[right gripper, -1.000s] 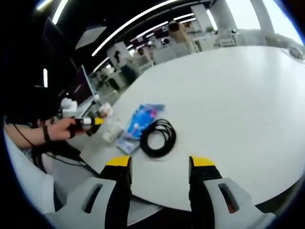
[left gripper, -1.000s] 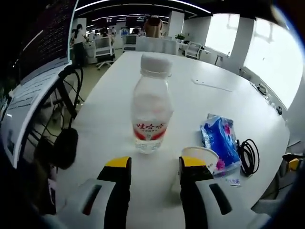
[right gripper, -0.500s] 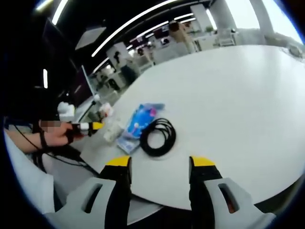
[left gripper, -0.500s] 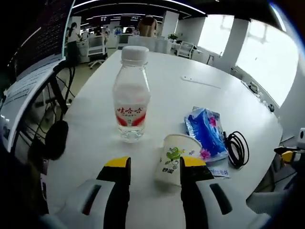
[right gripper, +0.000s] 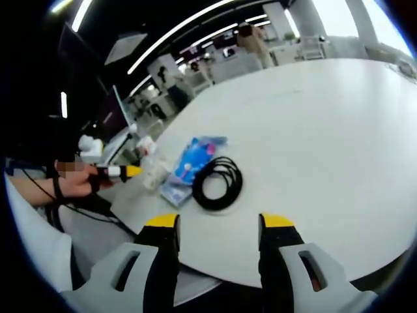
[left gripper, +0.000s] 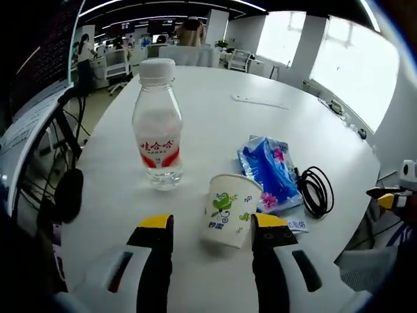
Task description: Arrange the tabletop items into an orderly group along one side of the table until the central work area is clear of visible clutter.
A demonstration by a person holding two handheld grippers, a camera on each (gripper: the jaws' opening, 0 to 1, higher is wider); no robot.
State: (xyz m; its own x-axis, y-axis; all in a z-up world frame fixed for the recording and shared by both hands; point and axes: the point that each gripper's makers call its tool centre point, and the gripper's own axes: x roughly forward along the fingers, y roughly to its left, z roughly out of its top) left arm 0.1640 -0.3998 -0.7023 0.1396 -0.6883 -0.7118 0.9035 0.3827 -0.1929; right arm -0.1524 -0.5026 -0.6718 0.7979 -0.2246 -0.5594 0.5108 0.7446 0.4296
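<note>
Left gripper view: left gripper [left gripper: 212, 228] fingers wide, paper cup [left gripper: 227, 208] between the tips, water bottle [left gripper: 157, 125] beyond-left. Judged: cup pickup step; next, close.

Right gripper view: right gripper [right gripper: 219, 228] wide, empty; cable coil [right gripper: 217, 183] ahead, possibly tissue pack [right gripper: 189, 166] beside it.

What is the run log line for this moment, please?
left hand-held gripper: open, near paper cup | right hand-held gripper: open, empty | black cable: coiled on table

left gripper [left gripper: 212, 229] fingers apart | paper cup [left gripper: 227, 209] between them | bottle [left gripper: 156, 125] upright beyond | tissue pack [left gripper: 268, 171] beside cable [left gripper: 316, 192]
</note>
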